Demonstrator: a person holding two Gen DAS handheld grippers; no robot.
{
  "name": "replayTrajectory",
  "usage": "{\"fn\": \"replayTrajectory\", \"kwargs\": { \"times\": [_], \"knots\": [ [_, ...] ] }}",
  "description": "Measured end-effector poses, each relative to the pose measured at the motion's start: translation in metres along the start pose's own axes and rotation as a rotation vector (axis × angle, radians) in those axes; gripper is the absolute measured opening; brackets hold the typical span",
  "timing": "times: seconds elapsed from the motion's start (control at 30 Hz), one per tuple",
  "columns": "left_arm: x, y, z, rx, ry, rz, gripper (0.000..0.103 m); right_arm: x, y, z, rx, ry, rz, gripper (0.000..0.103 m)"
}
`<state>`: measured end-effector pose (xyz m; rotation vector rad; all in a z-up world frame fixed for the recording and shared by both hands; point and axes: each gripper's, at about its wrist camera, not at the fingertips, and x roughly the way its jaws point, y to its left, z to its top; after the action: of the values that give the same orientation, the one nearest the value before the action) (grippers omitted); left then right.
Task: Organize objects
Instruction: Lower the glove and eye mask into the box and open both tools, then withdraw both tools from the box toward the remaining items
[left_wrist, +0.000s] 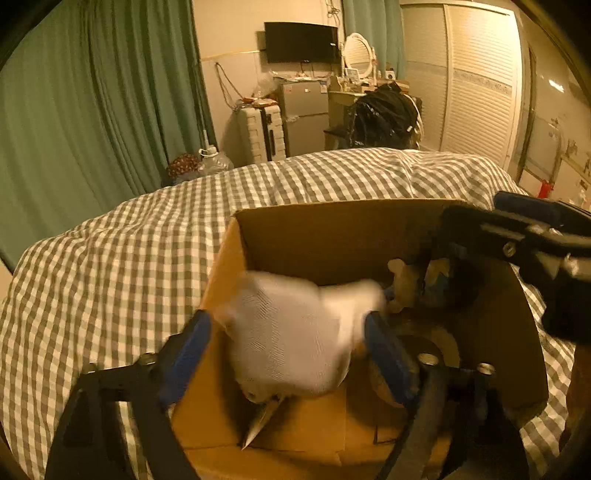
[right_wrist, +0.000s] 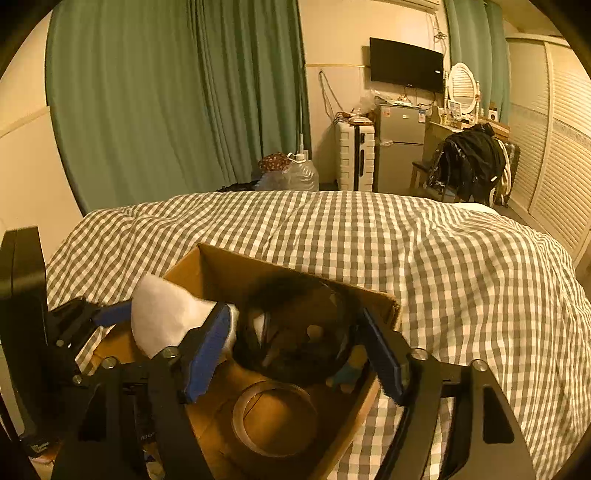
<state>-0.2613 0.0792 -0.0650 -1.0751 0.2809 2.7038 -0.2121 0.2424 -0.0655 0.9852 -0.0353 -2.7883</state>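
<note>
Box (left_wrist: 332, 236), cardboard, open-topped, stood on a checked bedspread (left_wrist: 110, 258), with both grippers over it. Nearest in the left wrist view: left gripper (left_wrist: 288, 347), blue pads spread wide apart, a white sock (left_wrist: 288, 332) between them, blurred; whether the pads touched the sock could not be told. Sock lay partly inside the box against its left wall, a thin pale pointed item (left_wrist: 262, 421) showing beneath it. Nearest in the right wrist view: right gripper (right_wrist: 295, 350), pads likewise spread wide, a dark rounded transparent item (right_wrist: 295, 332) sitting in the gap; contact could not be told, and the item was too blurred to identify. Below it, on the box floor, a tape roll (right_wrist: 275, 417) lay flat. A small toy figure (right_wrist: 349, 369) sat just beside the right pad, against the box's right wall; the same figure (left_wrist: 406, 284) appeared pale in the left view, near the far right corner. The right gripper (left_wrist: 524, 240) entered the left view from the right, above the box rim. Beyond the box, bedspread covered the bed. Farther off: green curtains (right_wrist: 166, 110), a water jug (right_wrist: 299, 173), a white suitcase (right_wrist: 354, 155), a small fridge (right_wrist: 400, 144), a chair draped in black clothing (right_wrist: 472, 162), a wall television (right_wrist: 406, 66), an oval mirror (right_wrist: 461, 86), louvred wardrobe doors (left_wrist: 480, 81).
</note>
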Motion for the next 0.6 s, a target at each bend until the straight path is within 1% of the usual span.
{"fn": "replayTrajectory", "kwargs": {
  "times": [0.03,0.1,0.23,0.33,0.47,0.6],
  "knots": [
    [-0.004,0.001,-0.002,-0.005,-0.008,0.000,0.094,-0.004,0.000,-0.001,0.009,-0.009,-0.008,0.085],
    [-0.016,0.004,-0.007,-0.018,-0.022,-0.005,0.094,-0.013,-0.004,-0.001,0.037,-0.034,-0.013,0.088],
    [-0.044,0.011,-0.010,-0.042,-0.056,0.011,0.095,-0.037,-0.010,-0.002,0.071,-0.063,-0.011,0.088],
    [-0.070,0.018,-0.016,-0.070,-0.081,0.024,0.097,-0.057,-0.006,-0.008,0.061,-0.071,-0.028,0.088],
    [-0.100,0.030,-0.024,-0.105,-0.120,0.069,0.097,-0.087,0.004,-0.015,0.044,-0.082,-0.038,0.088],
    [-0.123,0.043,-0.041,-0.140,-0.123,0.094,0.097,-0.118,0.018,-0.019,0.011,-0.109,-0.044,0.088]
  ]
}}
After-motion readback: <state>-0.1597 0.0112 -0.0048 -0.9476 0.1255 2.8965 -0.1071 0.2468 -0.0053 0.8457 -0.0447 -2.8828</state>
